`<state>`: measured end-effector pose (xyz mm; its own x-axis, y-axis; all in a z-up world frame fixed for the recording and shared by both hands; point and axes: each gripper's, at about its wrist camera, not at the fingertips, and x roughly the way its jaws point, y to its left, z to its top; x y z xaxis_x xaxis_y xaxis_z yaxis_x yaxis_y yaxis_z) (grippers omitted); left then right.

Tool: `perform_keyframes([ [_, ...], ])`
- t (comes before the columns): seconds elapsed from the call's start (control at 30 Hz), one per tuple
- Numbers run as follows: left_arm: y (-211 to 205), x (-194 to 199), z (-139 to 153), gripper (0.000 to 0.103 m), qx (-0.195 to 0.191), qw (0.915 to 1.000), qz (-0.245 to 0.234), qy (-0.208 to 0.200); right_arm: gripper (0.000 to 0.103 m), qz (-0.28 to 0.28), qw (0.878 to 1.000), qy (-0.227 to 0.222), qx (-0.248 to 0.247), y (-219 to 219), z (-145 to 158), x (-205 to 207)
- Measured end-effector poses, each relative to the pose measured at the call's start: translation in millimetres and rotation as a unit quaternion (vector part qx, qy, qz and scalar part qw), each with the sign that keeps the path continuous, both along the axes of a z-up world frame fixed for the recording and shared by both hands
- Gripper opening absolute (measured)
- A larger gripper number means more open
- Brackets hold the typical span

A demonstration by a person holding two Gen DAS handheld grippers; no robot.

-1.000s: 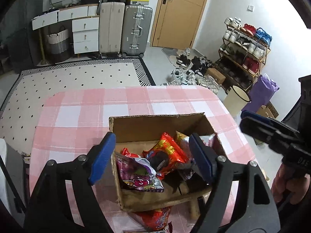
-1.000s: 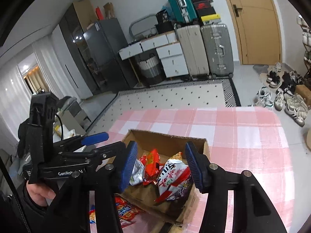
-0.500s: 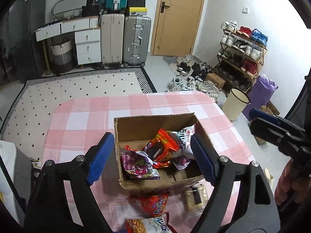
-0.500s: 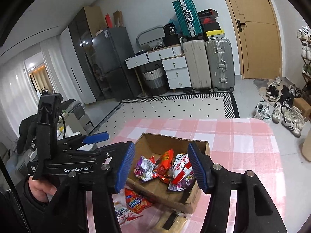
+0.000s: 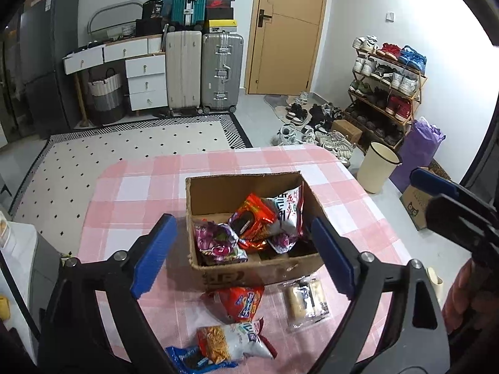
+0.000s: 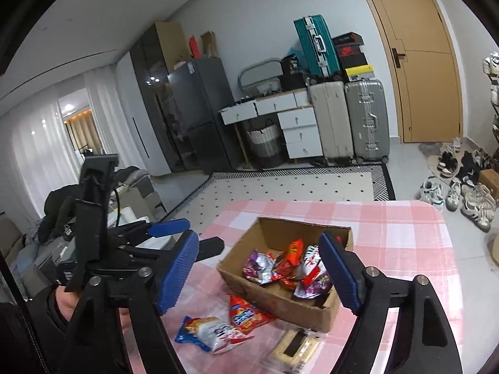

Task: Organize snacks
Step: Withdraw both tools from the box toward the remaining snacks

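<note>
Both grippers' jaws were opening and held nothing: the left gripper [image 5: 243, 257] and right gripper [image 6: 259, 277] hung above the cardboard box [image 5: 259, 268] of snacks on the checked table [image 5: 140, 187]. A blue packet [image 5: 193, 360] was partly cut off behind a finger.

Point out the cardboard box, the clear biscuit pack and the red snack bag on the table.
cardboard box [image 5: 262, 272], left wrist view, near wall.
clear biscuit pack [image 5: 307, 300], left wrist view, middle.
red snack bag [image 5: 241, 304], left wrist view, front face.
</note>
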<state>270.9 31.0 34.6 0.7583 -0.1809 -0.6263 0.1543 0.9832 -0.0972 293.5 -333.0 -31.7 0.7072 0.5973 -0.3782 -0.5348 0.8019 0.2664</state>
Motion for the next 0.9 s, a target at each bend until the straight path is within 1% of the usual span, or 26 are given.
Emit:
perform_keyframes([
  [0.1, 3, -15, 1, 0.093, -0.004, 1.0000, 0.005, -0.006, 0.090, -0.001, 1.000, -0.010, -0.003, 1, 1, -17],
  [0.17, 4, -25, 1, 0.099, 0.001, 0.9999, 0.009, -0.013, 0.091, 0.007, 1.000, -0.016, 0.002, 2, -1, -28],
  [0.27, 3, -43, 2, 0.101, 0.011, 0.9995, 0.015, -0.025, 0.093, 0.006, 1.000, -0.021, -0.002, 5, -3, -41],
  [0.43, 4, -64, 3, 0.102, 0.014, 0.9991, 0.028, -0.029, 0.098, 0.000, 1.000, -0.021, -0.001, 5, -12, -59],
  [0.57, 5, -82, 0, 0.102, 0.025, 0.9975, 0.051, -0.042, 0.098, -0.004, 1.000, -0.017, 0.006, -1, -22, -68],
  [0.63, 4, -90, -2, 0.102, 0.025, 0.9973, 0.052, -0.046, 0.099, -0.004, 1.000, -0.017, 0.013, -5, -27, -73],
  [0.73, 2, -104, -5, 0.102, 0.016, 0.9970, 0.055, -0.051, 0.100, -0.014, 1.000, -0.013, 0.016, -10, -38, -82],
  [0.83, 2, -111, -12, 0.102, 0.006, 0.9972, 0.058, -0.047, 0.101, -0.021, 1.000, -0.003, 0.015, -12, -45, -86],
  [0.9, 2, -116, -20, 0.102, 0.005, 0.9971, 0.064, -0.040, 0.101, -0.025, 1.000, 0.005, 0.016, -15, -53, -86],
])
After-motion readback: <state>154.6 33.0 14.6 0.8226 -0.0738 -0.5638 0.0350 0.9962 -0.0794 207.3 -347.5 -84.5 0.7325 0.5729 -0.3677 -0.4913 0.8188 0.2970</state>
